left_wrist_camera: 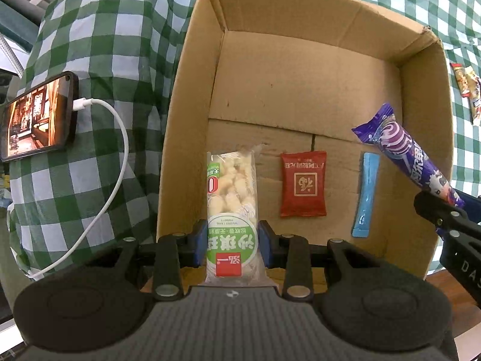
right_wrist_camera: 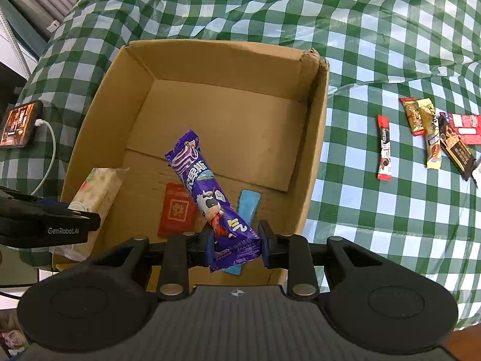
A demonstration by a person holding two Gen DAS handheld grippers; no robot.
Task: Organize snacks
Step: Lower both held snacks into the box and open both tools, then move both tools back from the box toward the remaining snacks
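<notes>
My left gripper (left_wrist_camera: pixel 231 245) is shut on a clear and green pastry packet (left_wrist_camera: pixel 231 198), held over the near left part of the open cardboard box (left_wrist_camera: pixel 300 90). My right gripper (right_wrist_camera: pixel 237 245) is shut on a purple snack bar (right_wrist_camera: pixel 210 198), held over the box's near edge; the bar also shows in the left wrist view (left_wrist_camera: pixel 409 153). A red sachet (left_wrist_camera: pixel 303 185) and a blue stick packet (left_wrist_camera: pixel 366 194) lie flat on the box floor. The pastry packet (right_wrist_camera: pixel 96 192) and left gripper body show at the left of the right wrist view.
Several loose snack packets (right_wrist_camera: pixel 433 138) and a red stick packet (right_wrist_camera: pixel 384 147) lie on the green checked cloth (right_wrist_camera: pixel 375 45) right of the box. A phone (left_wrist_camera: pixel 39 114) with a white cable (left_wrist_camera: pixel 114 162) lies left of the box.
</notes>
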